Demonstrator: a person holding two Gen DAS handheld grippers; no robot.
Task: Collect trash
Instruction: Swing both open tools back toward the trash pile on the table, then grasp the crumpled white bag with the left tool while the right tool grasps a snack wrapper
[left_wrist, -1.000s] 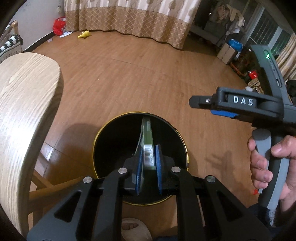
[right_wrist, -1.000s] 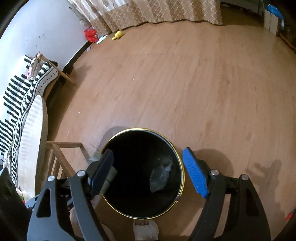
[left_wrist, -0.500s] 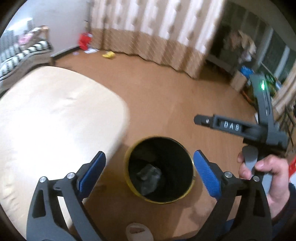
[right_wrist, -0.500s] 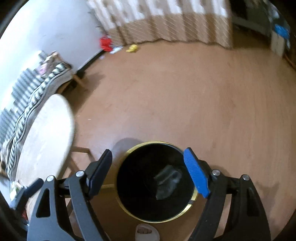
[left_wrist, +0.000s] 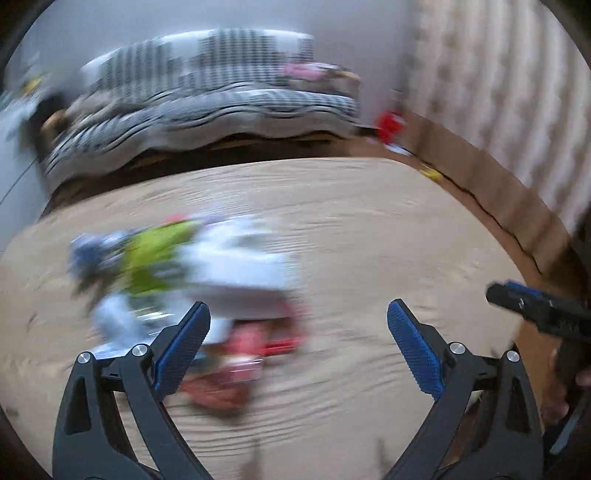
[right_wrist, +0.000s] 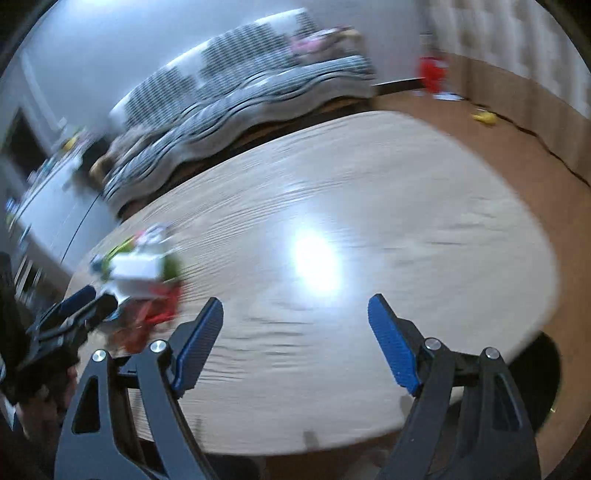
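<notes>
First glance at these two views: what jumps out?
A blurred heap of wrappers, green, white and red, lies on the table, just ahead of the left tongs, which stand open and empty. A bright glare sits mid-table ahead of the open right tongs. A striped sofa runs behind the table.

Heavy motion blur, lamp glare on table (right_wrist: 317, 266), fisheye bending, dark vignetted corners

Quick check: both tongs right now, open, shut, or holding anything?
Left tongs: open, empty.
Right tongs: open, empty.
</notes>
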